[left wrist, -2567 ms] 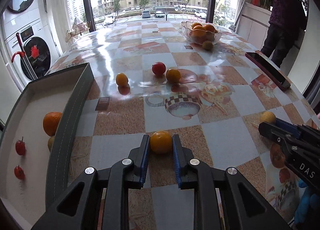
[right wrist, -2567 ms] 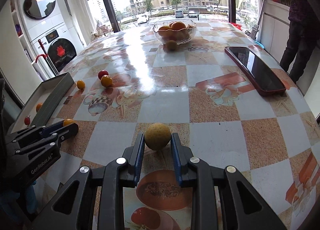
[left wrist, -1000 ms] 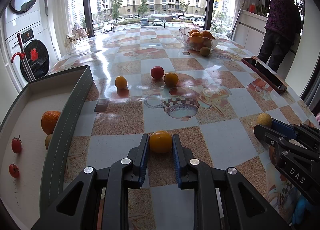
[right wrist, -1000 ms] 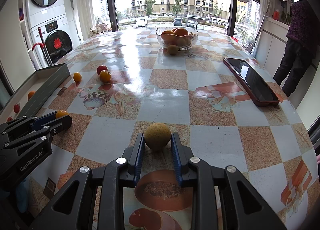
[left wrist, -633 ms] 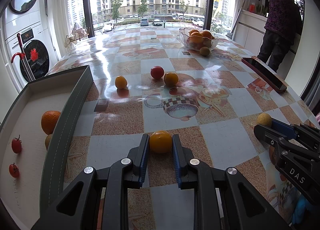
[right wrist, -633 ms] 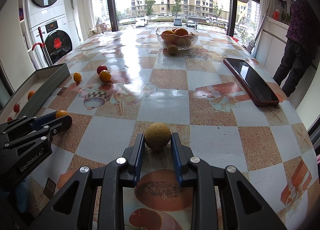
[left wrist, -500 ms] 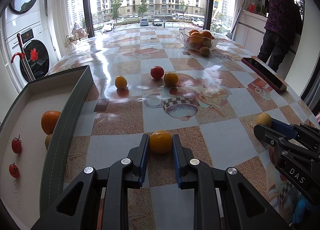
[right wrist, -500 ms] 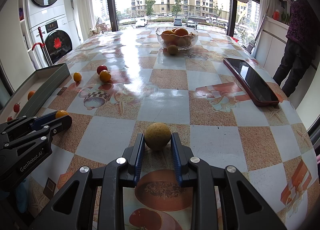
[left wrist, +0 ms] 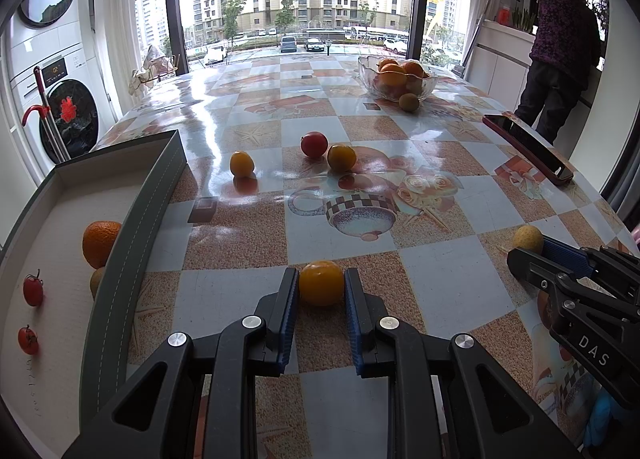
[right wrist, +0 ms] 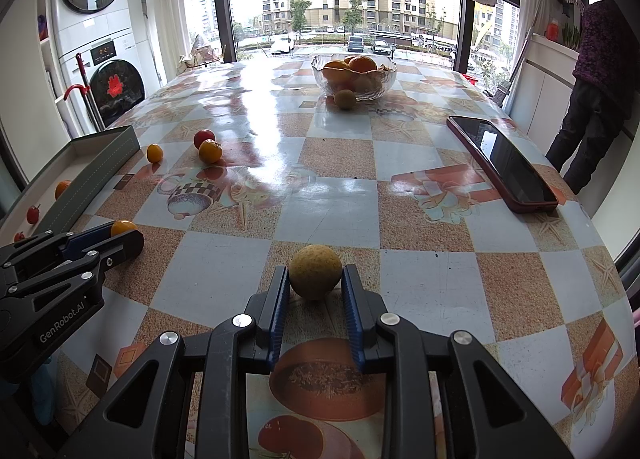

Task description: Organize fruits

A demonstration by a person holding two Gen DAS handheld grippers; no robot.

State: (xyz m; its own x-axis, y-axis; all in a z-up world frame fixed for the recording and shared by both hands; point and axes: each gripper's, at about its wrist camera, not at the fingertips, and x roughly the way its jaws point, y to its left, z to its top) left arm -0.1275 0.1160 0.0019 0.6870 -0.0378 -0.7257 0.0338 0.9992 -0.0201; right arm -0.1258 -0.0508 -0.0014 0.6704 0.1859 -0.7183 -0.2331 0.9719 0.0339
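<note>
The left claw (left wrist: 321,291) was closed on a small orange fruit (left wrist: 321,288), its blue pads pressed against the fruit's two sides, low over the patterned counter (left wrist: 448,283); the right claw (right wrist: 315,283) gripped a dull yellow-brown round fruit (right wrist: 315,276) in the same way, the fruit sitting between the pads near their tips. Whether either fruit rested on the counter or hung just clear of it could not be told.

To the left of the left claw lay a grey open box (left wrist: 136,227) with a pale floor; inside it sat a large orange (left wrist: 100,243) against the near wall, a brownish fruit (left wrist: 96,281) partly hidden just beside the orange, and two small red stemmed fruits (left wrist: 33,290) well apart from them.

Further along the counter three loose fruits lay near one another; a small yellow-orange one (left wrist: 241,163) stood alone, while a red fruit (left wrist: 314,144) and an orange one (left wrist: 341,157) were just beside each other. At the far end stood a glass bowl (right wrist: 372,89) heaped with oranges, with one greenish-brown fruit (right wrist: 345,98) on the counter touching or nearly touching its front. A dark phone in a red case (right wrist: 502,163) lay flat near the counter's right edge; a person in dark clothes (left wrist: 560,59) stood beyond it, turned away.
</note>
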